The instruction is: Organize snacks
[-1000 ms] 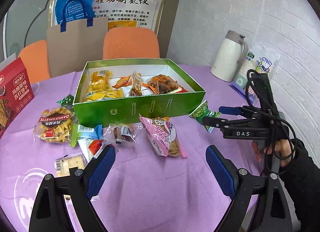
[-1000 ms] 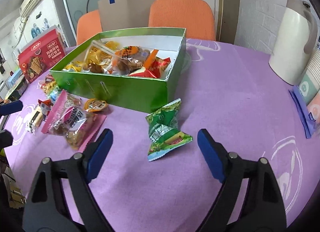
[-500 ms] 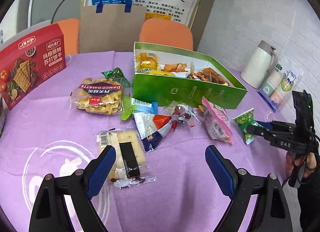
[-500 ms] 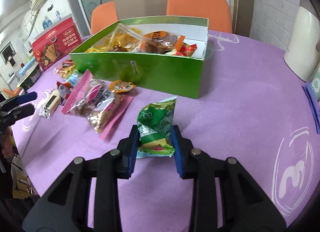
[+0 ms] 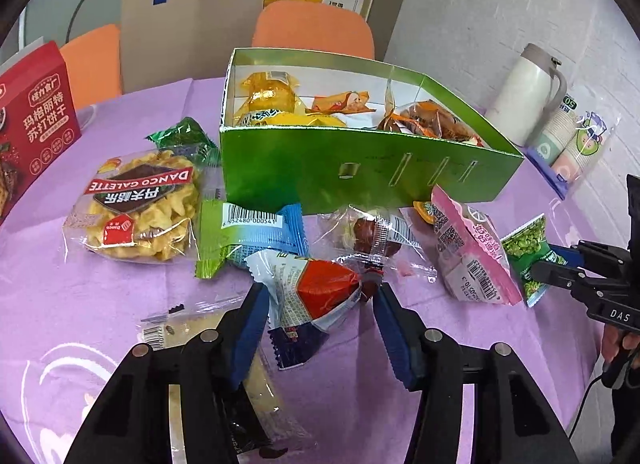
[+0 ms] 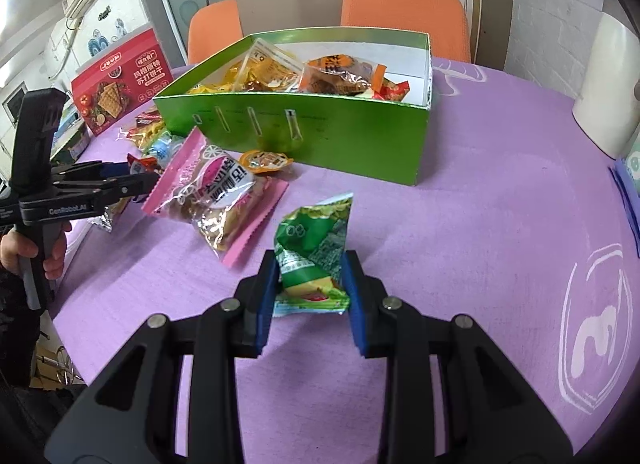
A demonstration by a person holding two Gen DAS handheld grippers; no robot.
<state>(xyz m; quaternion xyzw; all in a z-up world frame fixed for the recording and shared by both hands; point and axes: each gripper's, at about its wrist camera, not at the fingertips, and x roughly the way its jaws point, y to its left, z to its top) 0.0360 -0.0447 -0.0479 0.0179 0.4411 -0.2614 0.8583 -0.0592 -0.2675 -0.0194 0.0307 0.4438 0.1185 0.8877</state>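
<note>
A green box holding several snacks stands on the purple table. My right gripper is shut on a green pea snack pack, also seen in the left wrist view. My left gripper is closed around a white, red and blue snack pack lying on the cloth. A pink pack, a date pack, a blue-green pack, a Danco Galette cookie pack and a cracker pack lie in front of the box.
A red cracker box stands at the left. A white thermos and paper cups stand at the right. Orange chairs and a paper bag are behind the table. A small orange jelly cup lies by the box.
My left gripper moved forward and closed around the white, red and blue pack. My right gripper stays shut on the green pea pack, now held slightly nearer.
</note>
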